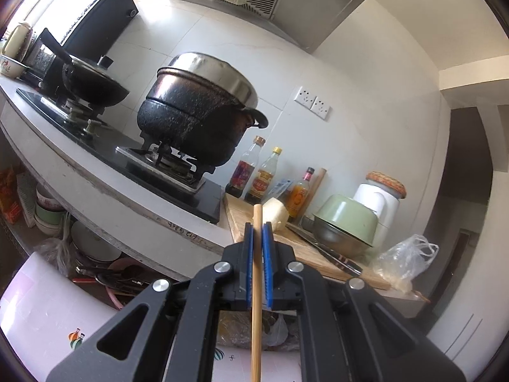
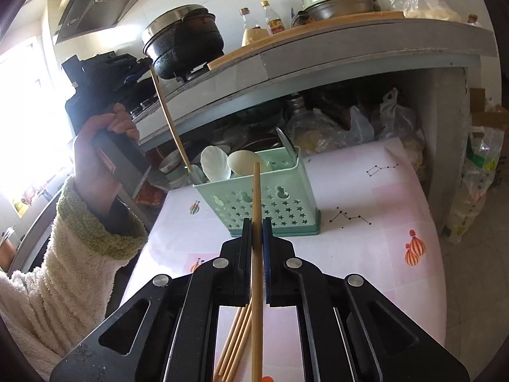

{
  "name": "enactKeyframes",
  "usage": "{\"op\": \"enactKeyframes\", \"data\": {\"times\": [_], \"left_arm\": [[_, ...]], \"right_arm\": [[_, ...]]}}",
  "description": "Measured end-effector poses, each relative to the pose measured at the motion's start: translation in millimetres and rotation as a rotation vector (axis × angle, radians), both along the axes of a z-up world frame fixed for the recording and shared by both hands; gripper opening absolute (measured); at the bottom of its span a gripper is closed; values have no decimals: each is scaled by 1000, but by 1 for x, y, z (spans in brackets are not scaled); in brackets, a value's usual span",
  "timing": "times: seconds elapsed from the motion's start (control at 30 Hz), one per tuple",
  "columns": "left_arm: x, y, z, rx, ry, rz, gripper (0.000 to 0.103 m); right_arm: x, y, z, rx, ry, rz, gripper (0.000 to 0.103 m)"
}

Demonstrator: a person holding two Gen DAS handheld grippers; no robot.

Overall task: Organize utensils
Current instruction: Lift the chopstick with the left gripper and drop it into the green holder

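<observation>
My left gripper (image 1: pixel 258 226) is shut on a wooden chopstick (image 1: pixel 257 286), held high at counter level. In the right wrist view the left gripper (image 2: pixel 144 63) holds that chopstick (image 2: pixel 170 121) with its lower end at the left compartment of the mint green utensil holder (image 2: pixel 270 203). My right gripper (image 2: pixel 257 222) is shut on another wooden chopstick (image 2: pixel 256 254), just in front of the holder. The holder carries white spoons (image 2: pixel 216 162) and a metal spoon (image 2: pixel 284 141). Several loose chopsticks (image 2: pixel 233 343) lie on the table below my right gripper.
The holder stands on a pink patterned tablecloth (image 2: pixel 366 232). The counter (image 1: pixel 111 191) carries a gas stove with a black pot (image 1: pixel 197 111) and a wok (image 1: pixel 92 82), bottles (image 1: pixel 264 178), a cutting board (image 1: pixel 305 254), a knife and bowls (image 1: pixel 343 222). Dishes and bags fill the shelf beneath.
</observation>
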State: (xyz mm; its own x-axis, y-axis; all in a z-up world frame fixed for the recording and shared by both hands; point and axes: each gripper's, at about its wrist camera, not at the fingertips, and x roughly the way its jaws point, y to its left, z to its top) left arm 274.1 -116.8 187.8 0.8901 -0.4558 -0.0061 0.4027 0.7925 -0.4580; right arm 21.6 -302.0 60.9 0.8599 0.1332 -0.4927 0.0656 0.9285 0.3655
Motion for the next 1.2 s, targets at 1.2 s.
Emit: {"op": "enactKeyframes", "data": {"times": [1.2], "left_arm": [[-21,-8,-109,219,163,-26,7]], "right_arm": [[7,-14,3,-8,-14,-29,4]]}}
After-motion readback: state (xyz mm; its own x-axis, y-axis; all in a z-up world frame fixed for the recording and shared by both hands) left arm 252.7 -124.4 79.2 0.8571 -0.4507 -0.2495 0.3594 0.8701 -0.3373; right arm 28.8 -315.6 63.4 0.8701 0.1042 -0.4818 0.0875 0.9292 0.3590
